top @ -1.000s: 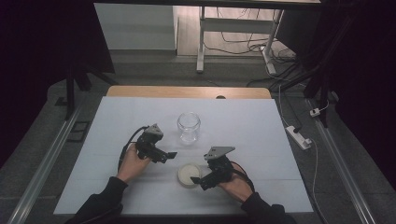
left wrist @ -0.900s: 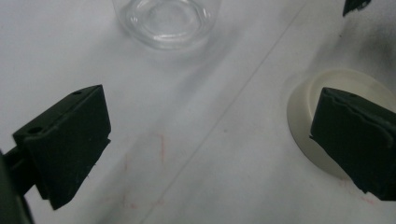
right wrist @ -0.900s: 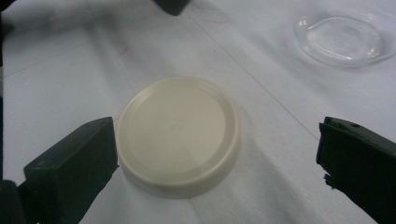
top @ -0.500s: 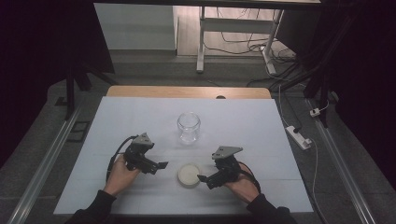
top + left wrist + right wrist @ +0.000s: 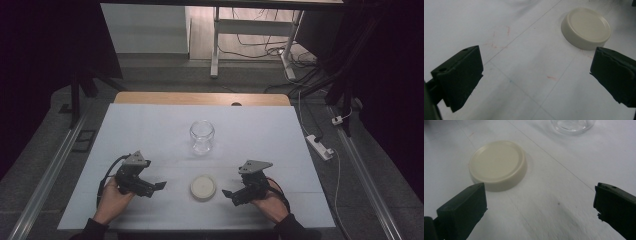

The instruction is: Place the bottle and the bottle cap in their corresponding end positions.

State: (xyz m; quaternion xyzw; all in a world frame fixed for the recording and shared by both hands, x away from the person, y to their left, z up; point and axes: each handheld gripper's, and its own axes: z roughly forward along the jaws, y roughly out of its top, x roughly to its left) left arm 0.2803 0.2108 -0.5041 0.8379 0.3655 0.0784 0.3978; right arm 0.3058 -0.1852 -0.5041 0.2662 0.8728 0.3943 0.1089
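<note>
A cream lid (image 5: 203, 187) is seen lying flat on the tabletop (image 5: 150, 130) between the left gripper (image 5: 155, 187) and right gripper (image 5: 229, 195), both spread wide apart, nothing held.

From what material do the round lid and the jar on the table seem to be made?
The lid looks like cream plastic, though painted metal is possible: opaque, smooth, with a soft satin sheen and a moulded raised rim. The jar looks like clear glass: one sees the table through it, with bright glints on its wall.
</note>
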